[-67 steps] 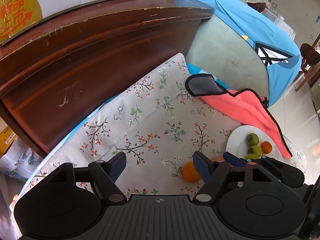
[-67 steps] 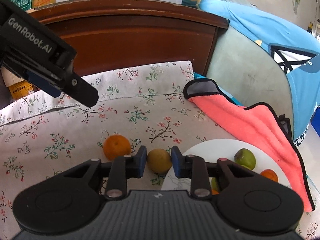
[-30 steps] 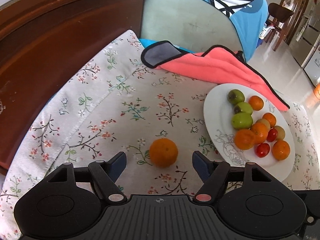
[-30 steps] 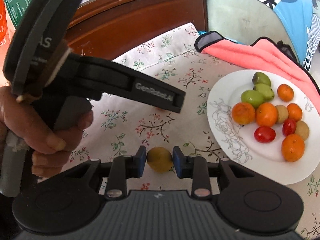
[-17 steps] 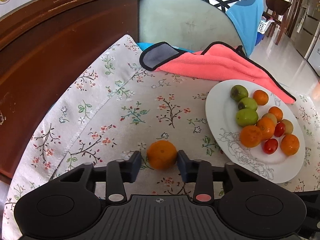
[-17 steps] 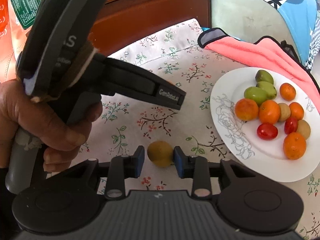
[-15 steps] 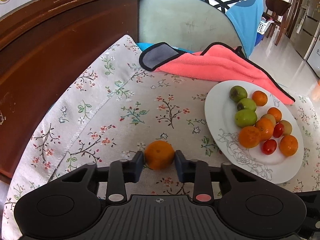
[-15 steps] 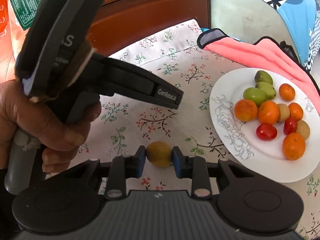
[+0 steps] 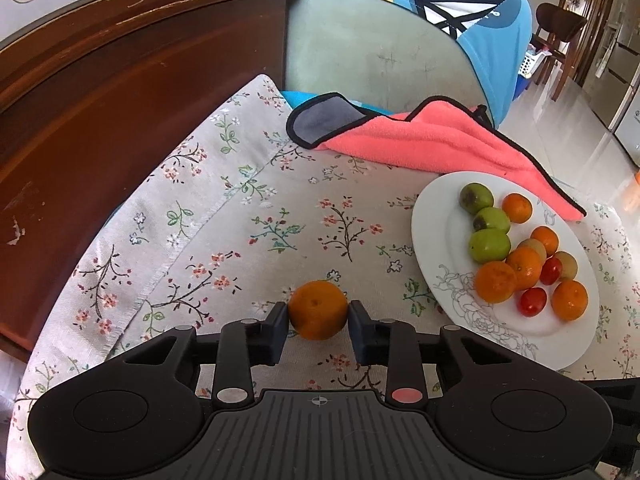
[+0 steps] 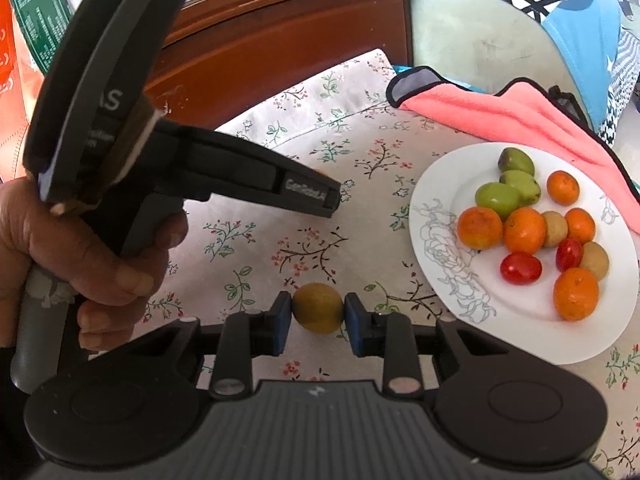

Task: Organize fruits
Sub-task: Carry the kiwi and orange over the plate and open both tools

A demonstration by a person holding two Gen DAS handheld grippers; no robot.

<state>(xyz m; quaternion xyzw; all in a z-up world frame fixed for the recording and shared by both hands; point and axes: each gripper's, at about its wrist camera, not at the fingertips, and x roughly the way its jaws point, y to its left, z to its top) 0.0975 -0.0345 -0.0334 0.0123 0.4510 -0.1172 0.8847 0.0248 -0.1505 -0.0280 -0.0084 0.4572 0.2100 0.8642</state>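
Left tongs (image 9: 318, 316) clamped on a round orange mandarin (image 9: 318, 309), both dark pads pressed on its sides, just after closing in. Mandarin low over the grey cloth with small flower print (image 9: 224, 216) that covers the table; not possible to tell whether the fruit touches the cloth. Seen also from the right wrist view as a black tool (image 10: 224, 176) gripped by a person's hand (image 10: 84, 256), its tip pointing toward the plate.

Right tongs (image 10: 318, 314) narrow and holding a small round yellow-brown fruit (image 10: 318, 307), blue pads tight on both sides of it. Also near the cloth, left of the plate edge.

To the right of both held fruits, a round white ceramic plate with a grey flower drawing (image 9: 444, 240). On the plate, in a loose group: three green oval fruits (image 9: 489, 244), several orange mandarins (image 9: 496, 281), two small red tomatoes (image 9: 533, 301) and a few yellow-brown fruits (image 9: 566, 265). Most of them touching a neighbour.

Behind the plate, a coral-pink towel with black border (image 9: 420, 144), crumpled, one corner folded to show its grey side. At the far left, a dark brown wooden panel (image 9: 120, 100) with scratches. Behind the towel, a pale green cushion under a blue cloth (image 9: 472, 12).
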